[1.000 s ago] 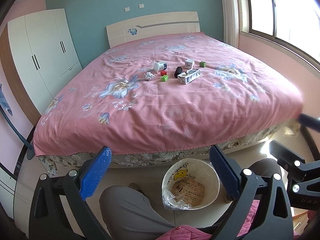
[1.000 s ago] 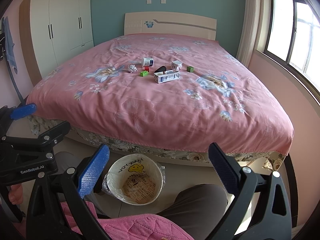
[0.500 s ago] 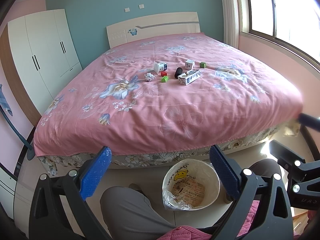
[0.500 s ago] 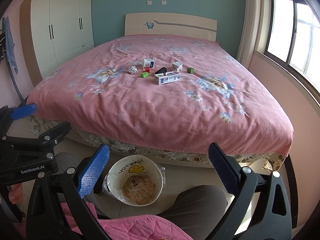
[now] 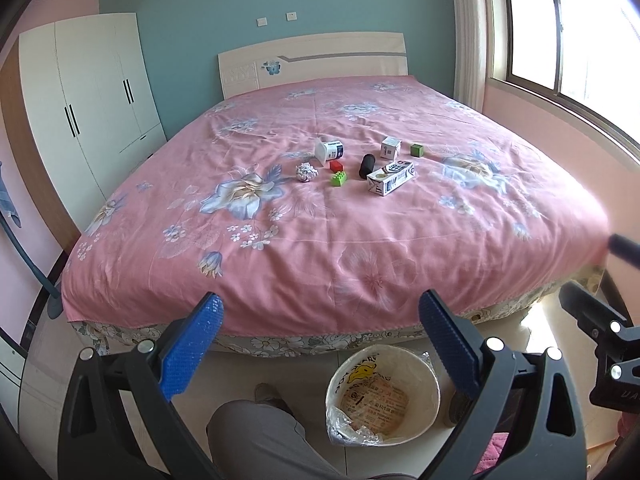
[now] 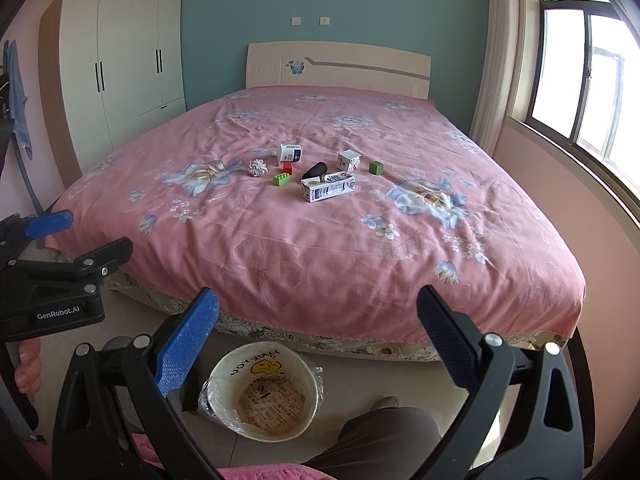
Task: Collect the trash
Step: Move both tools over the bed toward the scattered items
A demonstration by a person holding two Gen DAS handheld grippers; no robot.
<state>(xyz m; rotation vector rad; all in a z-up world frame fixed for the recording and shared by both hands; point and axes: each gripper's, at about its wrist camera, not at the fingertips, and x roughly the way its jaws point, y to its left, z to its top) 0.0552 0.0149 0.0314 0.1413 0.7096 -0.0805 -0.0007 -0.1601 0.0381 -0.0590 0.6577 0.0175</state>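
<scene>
Mid-bed, a carton, cup and paper ball were seen; left gripper and right gripper jaws were held wide open, empty, above the bin.

Matt pink cloth bedspread, crumpled foil ball, glossy plastic-lined paper bin.

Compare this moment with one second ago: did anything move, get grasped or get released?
Nothing visibly changed. Both the left gripper and the right gripper hang open and empty over the bin, and the items on the bed lie where they were.
</scene>
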